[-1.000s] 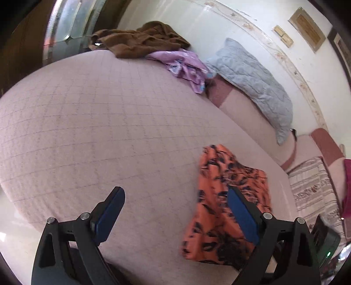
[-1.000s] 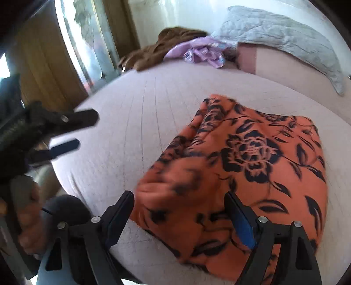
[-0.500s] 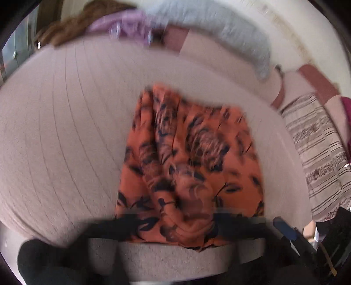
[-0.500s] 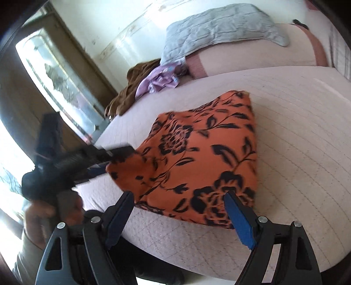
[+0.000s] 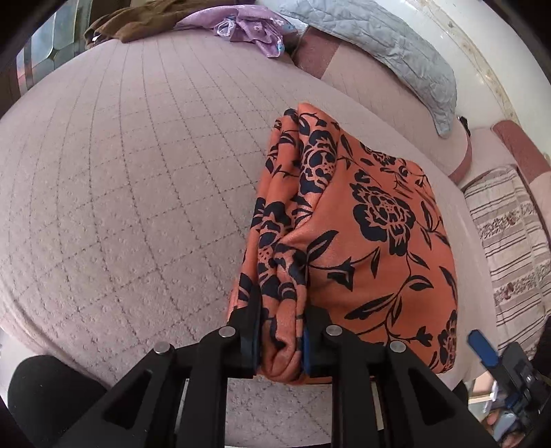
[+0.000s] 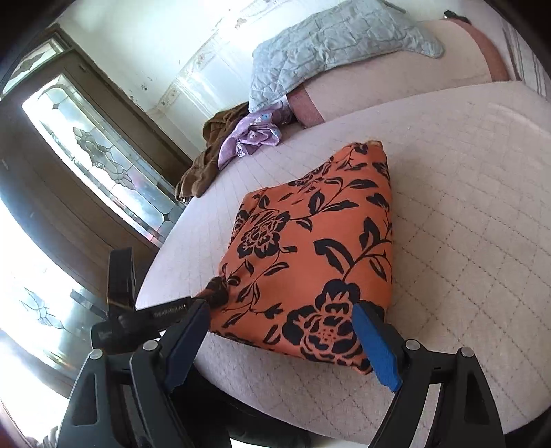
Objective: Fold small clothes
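An orange garment with a black flower print (image 5: pixel 378 241) lies folded on the pink quilted bed cover (image 5: pixel 120 189), near its front edge. My left gripper (image 5: pixel 282 303) pinches the bunched near-left corner of the garment. Its jaws are opening slightly, but the pads still press on the cloth. In the right wrist view, the left gripper (image 6: pixel 211 294) holds that same corner of the garment (image 6: pixel 316 241). My right gripper (image 6: pixel 280 310) stands open just before the garment's near edge, pads wide apart and touching nothing. One of its blue pads (image 5: pixel 482 348) shows at the lower right of the left wrist view.
A brown garment (image 5: pixel 137 20) and a purple one (image 5: pixel 248 31) lie heaped at the far side of the bed. A grey quilted pillow (image 5: pixel 396 44) rests along the wall. A striped cloth (image 5: pixel 509 234) lies to the right. A leaded-glass window (image 6: pixel 96 151) stands to the left.
My left gripper swung over to the garment's near corner and shut on it. The right gripper rolled and shifted along the garment's near edge, staying open.
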`<action>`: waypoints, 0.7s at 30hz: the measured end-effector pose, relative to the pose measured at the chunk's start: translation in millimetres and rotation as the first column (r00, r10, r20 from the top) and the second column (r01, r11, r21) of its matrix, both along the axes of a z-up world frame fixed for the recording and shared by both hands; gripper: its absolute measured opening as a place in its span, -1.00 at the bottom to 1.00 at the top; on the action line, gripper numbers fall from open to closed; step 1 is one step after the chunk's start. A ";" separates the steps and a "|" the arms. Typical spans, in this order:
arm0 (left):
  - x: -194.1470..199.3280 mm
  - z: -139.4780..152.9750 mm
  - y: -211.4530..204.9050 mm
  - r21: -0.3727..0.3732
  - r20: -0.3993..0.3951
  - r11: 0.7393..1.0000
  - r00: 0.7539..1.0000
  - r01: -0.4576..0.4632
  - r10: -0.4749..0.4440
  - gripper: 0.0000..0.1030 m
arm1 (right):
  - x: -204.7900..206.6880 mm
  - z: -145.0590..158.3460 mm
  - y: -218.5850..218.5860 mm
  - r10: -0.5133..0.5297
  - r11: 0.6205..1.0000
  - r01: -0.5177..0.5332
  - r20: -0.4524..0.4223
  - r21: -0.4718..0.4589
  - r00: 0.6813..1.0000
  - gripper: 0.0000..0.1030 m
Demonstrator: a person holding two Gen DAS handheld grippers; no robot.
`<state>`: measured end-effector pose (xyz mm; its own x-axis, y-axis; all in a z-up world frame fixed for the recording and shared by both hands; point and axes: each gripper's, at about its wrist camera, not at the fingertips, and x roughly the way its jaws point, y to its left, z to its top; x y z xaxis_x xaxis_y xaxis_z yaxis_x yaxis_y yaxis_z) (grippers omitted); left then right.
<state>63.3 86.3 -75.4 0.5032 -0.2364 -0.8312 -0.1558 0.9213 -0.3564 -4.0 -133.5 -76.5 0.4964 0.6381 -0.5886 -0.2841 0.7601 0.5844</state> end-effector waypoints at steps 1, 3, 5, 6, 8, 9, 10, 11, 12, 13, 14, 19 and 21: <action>-2.4 4.3 -1.1 0.016 -0.002 1.000 1.000 0.000 0.000 -0.57 | 2.8 -2.6 -1.6 -0.004 1.000 0.004 -0.016 0.014 1.000 0.68; -11.2 15.9 -9.9 0.080 0.012 0.997 1.000 0.012 -0.013 -0.41 | 7.6 -7.7 -10.8 -0.017 0.997 0.020 -0.051 0.071 0.999 0.68; -21.4 36.2 -16.1 0.183 0.050 0.983 0.999 -0.001 -0.008 -0.13 | 11.6 -13.4 -28.2 -0.056 0.989 0.066 -0.085 0.130 0.995 0.68; -20.3 43.6 -15.5 0.209 0.080 0.978 0.997 -0.009 -0.008 -0.01 | 13.9 -17.4 -36.5 -0.071 0.984 0.087 -0.106 0.153 0.992 0.68; -25.9 64.6 -22.0 0.254 0.155 0.967 0.988 -0.015 -0.025 0.08 | 19.5 -27.8 -49.6 -0.090 0.976 0.119 -0.157 0.183 0.983 0.68; -25.1 73.3 -27.3 0.268 0.186 0.964 0.981 -0.004 -0.047 0.13 | 21.7 -32.3 -54.5 -0.101 0.972 0.135 -0.177 0.192 0.979 0.68; -21.7 77.9 -33.1 0.273 0.203 0.962 0.977 0.011 -0.069 0.15 | 25.5 -38.9 -61.4 -0.114 0.966 0.157 -0.204 0.208 0.972 0.70; -15.1 81.1 -41.3 0.276 0.213 0.960 0.972 0.037 -0.099 0.16 | 29.9 -45.2 -66.2 -0.117 0.960 0.171 -0.232 0.224 0.966 0.70; -6.8 80.8 -50.9 0.282 0.213 0.957 0.968 0.070 -0.134 0.16 | 34.9 -51.0 -69.3 -0.113 0.954 0.179 -0.265 0.239 0.958 0.70; -1.1 78.2 -56.4 0.283 0.210 0.955 0.966 0.091 -0.154 0.16 | 40.6 -57.3 -70.1 -0.101 0.948 0.182 -0.296 0.260 0.950 0.70; 7.3 73.3 -63.2 0.284 0.198 0.952 0.964 0.115 -0.175 0.16 | 46.0 -62.0 -69.5 -0.091 0.943 0.184 -0.316 0.277 0.944 0.70; 51.3 16.8 -72.5 0.350 0.008 0.932 0.994 0.100 -0.109 0.16 | 70.2 -80.0 -46.0 -0.018 0.948 0.141 -0.394 0.286 0.919 0.64; 51.9 6.5 -62.3 0.299 0.018 0.952 0.997 0.072 -0.081 0.19 | 76.2 -79.2 -30.0 -0.003 0.972 0.091 -0.380 0.215 0.925 -0.07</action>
<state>115.2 24.0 -68.9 0.5187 -0.0190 -0.8548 -0.0748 0.9949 -0.0675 72.1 -163.5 -155.8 0.3001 0.7564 -0.5812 0.0224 0.6035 0.7971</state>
